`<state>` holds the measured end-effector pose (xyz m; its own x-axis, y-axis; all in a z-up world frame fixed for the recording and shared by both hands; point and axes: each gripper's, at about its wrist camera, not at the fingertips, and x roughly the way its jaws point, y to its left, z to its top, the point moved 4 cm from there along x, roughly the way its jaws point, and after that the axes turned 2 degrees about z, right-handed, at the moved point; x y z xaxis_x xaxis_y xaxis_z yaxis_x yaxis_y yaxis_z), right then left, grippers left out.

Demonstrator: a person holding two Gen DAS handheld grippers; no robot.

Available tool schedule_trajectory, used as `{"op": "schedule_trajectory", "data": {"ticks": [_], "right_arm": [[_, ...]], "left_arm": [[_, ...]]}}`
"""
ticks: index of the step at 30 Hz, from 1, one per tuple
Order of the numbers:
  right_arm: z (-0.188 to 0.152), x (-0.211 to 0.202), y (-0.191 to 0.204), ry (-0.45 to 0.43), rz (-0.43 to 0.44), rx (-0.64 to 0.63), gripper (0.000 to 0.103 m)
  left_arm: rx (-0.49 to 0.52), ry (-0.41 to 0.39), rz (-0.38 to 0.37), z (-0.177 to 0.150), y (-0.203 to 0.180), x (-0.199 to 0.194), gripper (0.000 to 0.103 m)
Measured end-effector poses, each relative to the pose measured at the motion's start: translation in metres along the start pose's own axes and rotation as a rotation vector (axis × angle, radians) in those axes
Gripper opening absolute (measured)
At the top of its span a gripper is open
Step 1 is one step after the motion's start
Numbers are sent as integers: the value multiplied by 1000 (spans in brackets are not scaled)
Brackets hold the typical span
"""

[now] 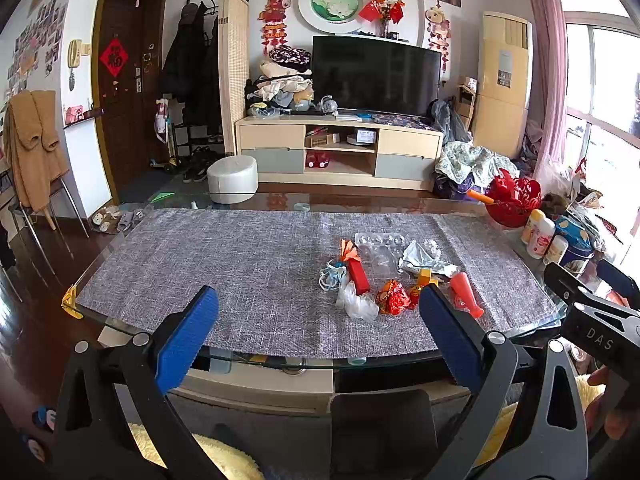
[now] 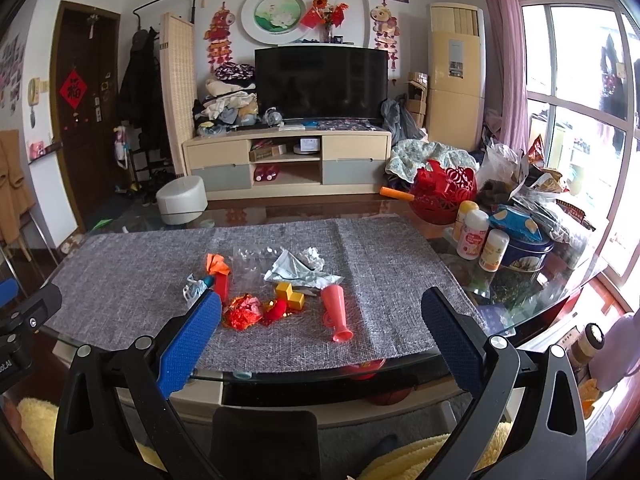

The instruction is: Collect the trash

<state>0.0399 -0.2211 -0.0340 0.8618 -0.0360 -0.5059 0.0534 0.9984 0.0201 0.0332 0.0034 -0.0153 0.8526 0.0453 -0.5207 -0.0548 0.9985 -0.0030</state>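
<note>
Glass worktop (image 1: 120,326), smooth and glossy, rounded at the corners, topped by a coarse grey woven mat (image 1: 240,272) with a rough, grippy weave. Left gripper (image 1: 320,320) and right gripper (image 2: 322,320) both spread wide, empty, hovering at the near edge, blue ribbed pads facing inward.

Trash clustered mid-mat, slightly right of centre, well apart from both grippers:
- clear plastic tray (image 1: 380,242), thin, moulded, nearly invisible against the mat
- crumpled silver foil wrapper (image 2: 300,272), creased and springy
- orange plastic cone (image 2: 336,314), rigid, flared, lying on its side
- red box (image 1: 358,276), stiff card, with an orange paper bow
- crumpled red foil (image 1: 394,298), shiny, beside a scrunched clear bag (image 1: 358,304)
- yellow blocks (image 2: 290,294), small and hard-edged

Likely trouble: cone rolling off when nudged, being round and smooth; thin film and foil slipping between pads or dragging neighbours along, pieces touching each other; clear tray misjudged for lack of contrast; mat sliding on slick glass under a hard press. Bottles (image 2: 474,240) at the right, probably not trash, at risk from a wide sweep.
</note>
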Motion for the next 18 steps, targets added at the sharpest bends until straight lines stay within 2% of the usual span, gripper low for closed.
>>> {"op": "schedule_trajectory", "data": {"ticks": [12,18], "right_arm": [[-1,0,-2,-2,-4,6,100],[0,4,-7,3,-12,22,100]], "left_arm": [[5,1,2,-1,-2,-2,95],[-5,35,2,-7,-3,7,95]]}}
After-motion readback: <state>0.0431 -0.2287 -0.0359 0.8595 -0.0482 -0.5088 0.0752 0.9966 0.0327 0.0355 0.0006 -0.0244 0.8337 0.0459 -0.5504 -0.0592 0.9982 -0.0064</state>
